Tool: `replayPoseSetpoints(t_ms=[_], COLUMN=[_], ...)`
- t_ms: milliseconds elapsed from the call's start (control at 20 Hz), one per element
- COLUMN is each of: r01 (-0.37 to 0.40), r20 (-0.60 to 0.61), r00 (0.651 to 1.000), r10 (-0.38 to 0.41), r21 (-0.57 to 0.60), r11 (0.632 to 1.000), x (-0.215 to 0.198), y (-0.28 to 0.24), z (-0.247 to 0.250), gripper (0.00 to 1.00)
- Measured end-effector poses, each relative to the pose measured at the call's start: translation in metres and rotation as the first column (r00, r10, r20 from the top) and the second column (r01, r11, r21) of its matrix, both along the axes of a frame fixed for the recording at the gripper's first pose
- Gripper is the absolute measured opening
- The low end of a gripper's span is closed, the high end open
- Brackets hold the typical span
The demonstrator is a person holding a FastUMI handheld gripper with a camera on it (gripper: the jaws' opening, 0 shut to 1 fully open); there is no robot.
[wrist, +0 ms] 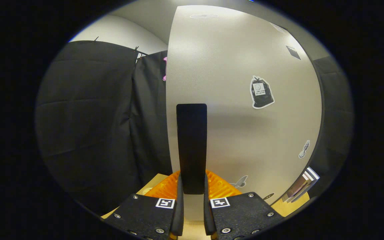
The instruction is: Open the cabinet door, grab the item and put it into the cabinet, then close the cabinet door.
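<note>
A pale cabinet door [245, 100] with several stickers stands right in front of me, its left edge showing against the black cloth. A tall black handle [191, 146] runs upright on the door near that edge. My gripper [192, 186] is shut on the handle's lower end, one finger pressing each side of it. The door looks swung out toward me, seen at an angle.
Black cloth walls hang left of the door and beyond its right edge. A wooden table top [155, 185] lies below. Some books [303, 188] lie on it at the door's lower right.
</note>
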State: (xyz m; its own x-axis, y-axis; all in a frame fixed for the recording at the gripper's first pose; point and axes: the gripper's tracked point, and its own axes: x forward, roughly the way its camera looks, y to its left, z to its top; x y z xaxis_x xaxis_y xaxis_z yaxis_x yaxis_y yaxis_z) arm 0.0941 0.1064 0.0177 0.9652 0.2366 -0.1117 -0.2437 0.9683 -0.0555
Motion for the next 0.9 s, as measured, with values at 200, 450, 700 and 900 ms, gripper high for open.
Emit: replayPoseSetpoints(t_ms=[200,450,700,900], r01=[-0.09,-0.204,-0.271,-0.294], r20=[-0.02,-0.051,-0.071,-0.071], r00=[0.996,0.977,0.959,0.952], r10=[0.091,0.205,0.275,0.297], r21=[0.021,0.035,0.052,0.053], r11=[0.996,0.978,0.961,0.954], x=[-0.041,-0.078,-0.104,-0.122], y=[-0.013,-0.034,-0.077,-0.119], z=[0.002,0.0,0.007,0.011], gripper=[0.25,0.24,0.25,0.24])
